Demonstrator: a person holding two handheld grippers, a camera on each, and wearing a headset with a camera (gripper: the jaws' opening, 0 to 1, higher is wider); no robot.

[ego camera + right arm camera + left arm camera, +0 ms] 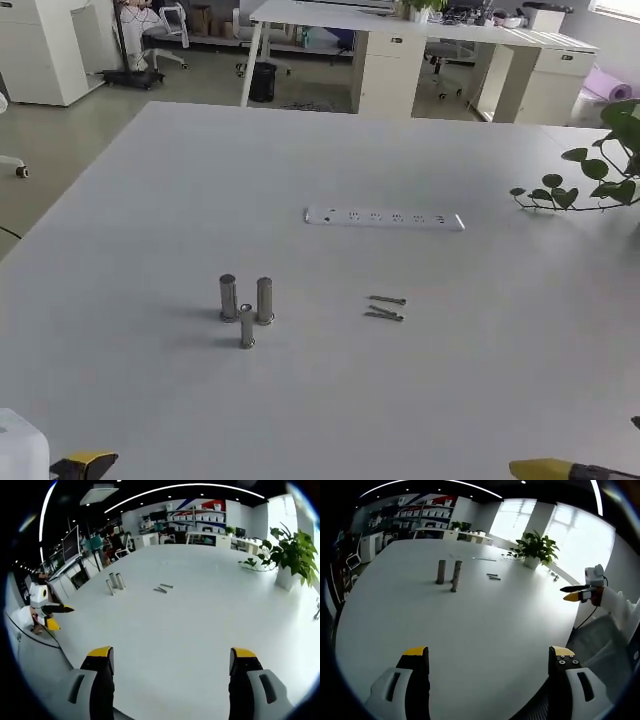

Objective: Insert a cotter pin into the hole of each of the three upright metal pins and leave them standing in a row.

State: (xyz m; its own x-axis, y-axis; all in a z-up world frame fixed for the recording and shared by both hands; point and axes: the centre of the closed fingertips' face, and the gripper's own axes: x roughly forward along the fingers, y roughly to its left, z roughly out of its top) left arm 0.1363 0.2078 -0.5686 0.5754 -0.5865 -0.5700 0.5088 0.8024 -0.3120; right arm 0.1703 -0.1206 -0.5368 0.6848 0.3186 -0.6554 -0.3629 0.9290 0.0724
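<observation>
Evidently we're starting: left tongs (488, 653) and right tongs (172, 654) gape empty; next we reach well ahead for one of the cotter pins (385, 307) near the metal pins (246, 310).

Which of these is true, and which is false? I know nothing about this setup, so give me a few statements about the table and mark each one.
1. The three metal pins stand upright, close together on the white table. True.
2. The cotter pins are already pushed through the metal pins. False: they lie loose on the table, to the right of the metal pins in the head view.
3. The left gripper holds a cotter pin. False: its jaws stand apart with nothing between them.
4. The right gripper is open and holds nothing. True.
5. A power strip lies on the table beyond the cotter pins. True.
</observation>
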